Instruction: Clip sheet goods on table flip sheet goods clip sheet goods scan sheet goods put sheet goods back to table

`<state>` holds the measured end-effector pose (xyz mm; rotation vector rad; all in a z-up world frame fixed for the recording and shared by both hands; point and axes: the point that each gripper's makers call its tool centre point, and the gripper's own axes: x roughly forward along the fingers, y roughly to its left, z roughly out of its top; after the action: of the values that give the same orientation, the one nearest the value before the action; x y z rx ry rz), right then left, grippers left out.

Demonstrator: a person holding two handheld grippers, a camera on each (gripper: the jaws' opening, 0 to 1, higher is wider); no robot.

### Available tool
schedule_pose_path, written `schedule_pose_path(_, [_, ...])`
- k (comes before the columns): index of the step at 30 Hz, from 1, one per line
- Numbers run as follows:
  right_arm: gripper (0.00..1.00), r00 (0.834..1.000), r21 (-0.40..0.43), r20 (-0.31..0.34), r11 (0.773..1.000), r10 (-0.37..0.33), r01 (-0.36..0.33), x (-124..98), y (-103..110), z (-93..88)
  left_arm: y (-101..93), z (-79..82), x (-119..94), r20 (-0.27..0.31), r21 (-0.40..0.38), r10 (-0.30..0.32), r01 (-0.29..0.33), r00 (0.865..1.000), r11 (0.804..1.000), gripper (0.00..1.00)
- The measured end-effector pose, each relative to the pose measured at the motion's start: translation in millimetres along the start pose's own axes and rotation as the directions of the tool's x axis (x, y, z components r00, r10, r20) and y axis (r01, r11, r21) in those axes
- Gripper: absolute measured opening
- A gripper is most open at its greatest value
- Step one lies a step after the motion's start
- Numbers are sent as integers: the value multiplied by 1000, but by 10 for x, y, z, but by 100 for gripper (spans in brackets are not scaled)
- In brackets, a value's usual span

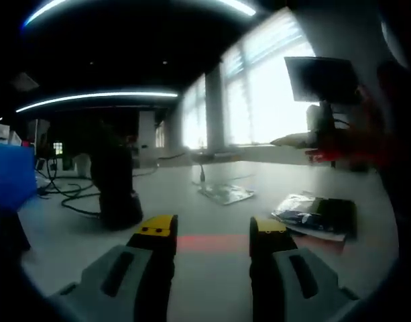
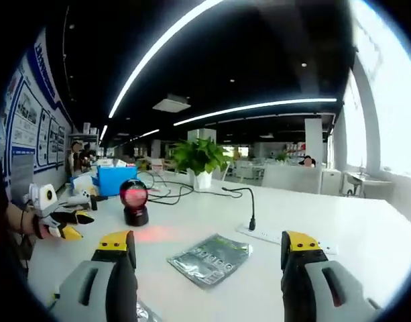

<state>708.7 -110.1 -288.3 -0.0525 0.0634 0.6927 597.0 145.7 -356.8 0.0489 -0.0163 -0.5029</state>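
A broad white table [image 2: 366, 235] carried everything, set in an open office with long ceiling light strips and bright windows along one side. In the right gripper view the right gripper [image 2: 208, 258] hung low over the tabletop with its yellow-tipped jaws spread wide and nothing between them. Between those jaws on the table lay a silvery sheet packet [image 2: 210, 258], flat and slightly angled. Beyond it stood a dark dome-shaped barcode scanner [image 2: 134, 201] with a red-lit face, casting a reddish patch on the table in front of it. A white power strip [image 2: 272, 236] lay behind the packet, with a thin black gooseneck stalk rising from it. Further back stood a potted green plant [image 2: 200, 161] and a blue box [image 2: 116, 180], with black cables looping near them. At the left edge of that view the left gripper [image 2: 61, 225] came in, held by a person's hand. In the left gripper view the left gripper [image 1: 212, 235] also stood with its jaws parted and empty, a red glow on the table between the tips. The scanner [image 1: 118, 188] appeared dark just left of them; the silvery packet [image 1: 225, 193] lay further off, and a second, darker printed packet [image 1: 316, 215] rested near the right jaw, apart from it.
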Motion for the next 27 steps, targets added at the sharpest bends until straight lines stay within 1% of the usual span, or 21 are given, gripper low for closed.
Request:
schedule_pose_path(3, [83,1000,6,-6,1000,-27,27,-104,-32,-27,-10,-4,5,-1,-1,-8,8,1000,1000,35])
schedule_pose_path(4, [83,999,5,-7,999,-36,36,-141,-39,-34,-6,-3,6,0,-13,-13,13,1000,1000,35])
schedule_pose_path(7, [83,998,-5,-17,998,-59,59,-249,-55,-43,85,-15,4,-3,-45,21,-21,1000,999,35])
schedule_pose_path(10, [82,997,1,-15,998,-70,70,-366,-53,-27,119,-9,8,-2,-50,38,-38,999,998,35])
schedule_pose_path(12, [82,997,5,-3,997,-74,74,-448,-41,-11,109,-2,10,1,-47,32,-32,999,998,35])
schedule_pose_path(15, [82,996,-16,31,997,-78,79,-570,-29,36,69,29,5,17,-36,16,-15,1000,999,35])
schedule_pose_path(17, [81,995,-10,51,996,-84,84,-659,-37,53,81,16,8,9,-23,27,-27,1000,999,35])
schedule_pose_path(19, [80,994,3,64,996,-91,91,-741,-60,47,108,-14,12,-7,-7,51,-51,999,999,35])
schedule_pose_path(22, [80,993,5,63,995,-102,102,-820,-109,-1,129,-9,5,-7,1,64,-64,998,998,36])
schedule_pose_path(23, [80,992,7,55,994,-112,111,-851,-137,-22,156,8,-2,3,-18,71,-71,997,997,36])
schedule_pose_path(24, [80,991,26,39,991,-130,129,-894,-176,-54,206,16,-3,8,-56,91,-91,996,994,36])
schedule_pose_path(25, [80,988,57,45,987,-151,148,-943,-211,-51,234,18,-5,10,-79,96,-95,995,992,36])
schedule_pose_path(26, [79,987,91,60,986,-147,142,-999,-200,-49,237,34,-6,19,-99,89,-87,996,991,36])
schedule_pose_path(27, [80,988,85,57,987,-143,138,-1040,-207,-72,250,46,-10,20,-96,95,-92,995,991,36])
